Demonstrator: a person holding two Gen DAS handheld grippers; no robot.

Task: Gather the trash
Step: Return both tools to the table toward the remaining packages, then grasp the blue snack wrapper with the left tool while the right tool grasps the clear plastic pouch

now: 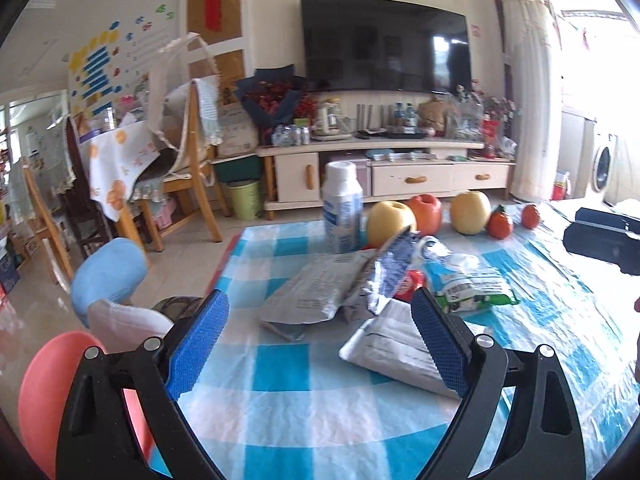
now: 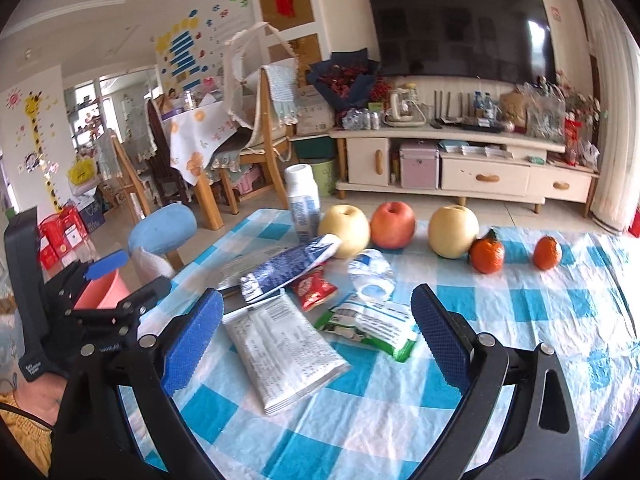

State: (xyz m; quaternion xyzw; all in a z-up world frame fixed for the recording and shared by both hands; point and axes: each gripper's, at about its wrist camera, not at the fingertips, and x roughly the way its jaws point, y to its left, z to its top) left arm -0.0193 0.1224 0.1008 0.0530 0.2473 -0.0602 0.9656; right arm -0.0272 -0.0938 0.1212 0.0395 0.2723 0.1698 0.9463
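Trash lies in a heap on the blue-and-white checked tablecloth [image 2: 520, 320]: a silver foil packet [image 2: 284, 356], a blue-and-silver wrapper [image 2: 288, 266], a small red packet [image 2: 314, 288], a green-and-white packet [image 2: 372, 326], a crushed clear bottle [image 2: 370, 274] and an upright white bottle [image 2: 303, 204]. My right gripper [image 2: 318, 336] is open, its jaws either side of the foil and green packets. My left gripper [image 1: 320, 340] is open and empty just short of the foil packets [image 1: 308, 296]; it also shows in the right wrist view [image 2: 116, 276] over a pink bin [image 2: 102, 290].
Two yellow pears [image 2: 346, 232], a red apple [image 2: 393, 224] and two tangerines [image 2: 486, 256] stand in a row behind the trash. The pink bin [image 1: 44, 392] sits off the table's left edge beside a blue stool [image 1: 110, 272]. Chairs and a TV cabinet [image 2: 460, 168] are beyond.
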